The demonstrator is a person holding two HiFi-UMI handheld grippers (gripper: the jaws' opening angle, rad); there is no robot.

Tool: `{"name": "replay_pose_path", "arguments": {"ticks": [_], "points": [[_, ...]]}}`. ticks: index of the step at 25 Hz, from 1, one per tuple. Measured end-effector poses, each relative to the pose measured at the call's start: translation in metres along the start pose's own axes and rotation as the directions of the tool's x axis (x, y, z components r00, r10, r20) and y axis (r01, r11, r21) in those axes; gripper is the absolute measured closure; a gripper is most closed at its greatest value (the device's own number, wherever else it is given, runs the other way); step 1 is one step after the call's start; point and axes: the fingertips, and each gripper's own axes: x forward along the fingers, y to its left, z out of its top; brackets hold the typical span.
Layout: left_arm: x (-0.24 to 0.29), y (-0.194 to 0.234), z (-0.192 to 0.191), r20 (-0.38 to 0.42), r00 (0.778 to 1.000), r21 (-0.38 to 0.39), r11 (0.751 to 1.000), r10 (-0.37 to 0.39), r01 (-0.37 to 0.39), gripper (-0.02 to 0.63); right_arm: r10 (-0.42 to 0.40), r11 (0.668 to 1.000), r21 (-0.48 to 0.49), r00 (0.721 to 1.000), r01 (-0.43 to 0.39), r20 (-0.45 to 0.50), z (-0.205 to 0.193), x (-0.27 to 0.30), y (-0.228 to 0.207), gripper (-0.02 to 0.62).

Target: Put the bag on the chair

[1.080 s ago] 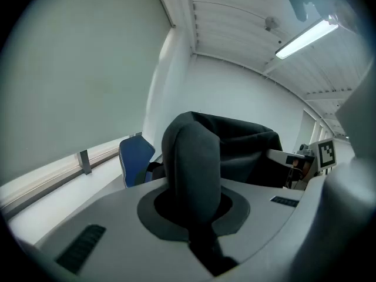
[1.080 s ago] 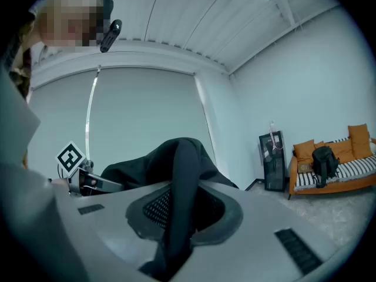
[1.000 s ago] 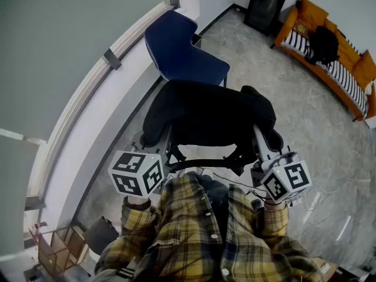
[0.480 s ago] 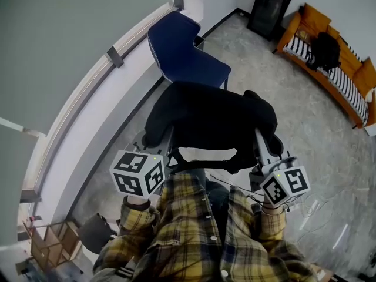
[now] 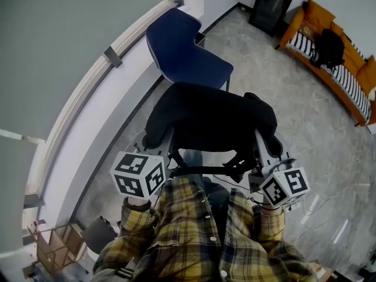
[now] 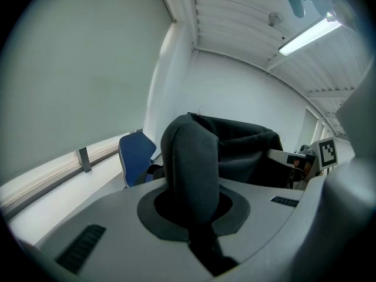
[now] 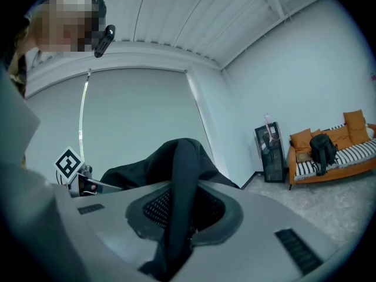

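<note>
A black bag point(image 5: 208, 122) hangs slung between my two grippers at chest height, above the floor. My left gripper point(image 5: 166, 141) is shut on a fold of the bag's left end point(image 6: 191, 163), which rises from between its jaws. My right gripper point(image 5: 262, 143) is shut on a black strap-like fold at the bag's right end point(image 7: 179, 175). The blue chair point(image 5: 188, 57) stands just beyond the bag, beside the wall, with its seat bare. The bag's far edge overlaps the chair's front legs in the head view.
A pale wall with a handrail point(image 5: 88, 81) runs along the left. An orange sofa point(image 5: 338, 69) with a black backpack point(image 5: 328, 46) stands at the far right, and a black cabinet point(image 5: 269, 4) at the back. Cables point(image 5: 317, 207) lie on the floor at right, a cardboard box point(image 5: 56, 245) at lower left.
Both grippers keep their hold on the bag. The chair sits slightly lower and nearer in the head view; the bag's strap hangs a little lower between the grippers.
</note>
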Motion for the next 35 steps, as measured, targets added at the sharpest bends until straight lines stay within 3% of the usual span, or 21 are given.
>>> {"name": "replay_pose_path", "arguments": {"ticks": [19,27,35], "points": [[0.146,0.104,0.118,-0.02,1.0,0.03,0.999,-0.018,0.019,0.566,-0.039,0.999,0.021,0.999,0.038,0.009,0.052,0.188,-0.064,0.532],[0.186,0.134,0.142,-0.028,0.999,0.029,0.999,-0.045,0.046,0.566,-0.073,0.997,0.019,0.997,0.073,0.005,0.06,0.237,-0.079,0.532],[0.212,0.138,0.154,-0.042,0.996,0.03,0.997,-0.075,0.076,0.568,-0.108,0.994,0.027,0.994,0.108,-0.003,0.066,0.255,-0.098,0.532]]}}
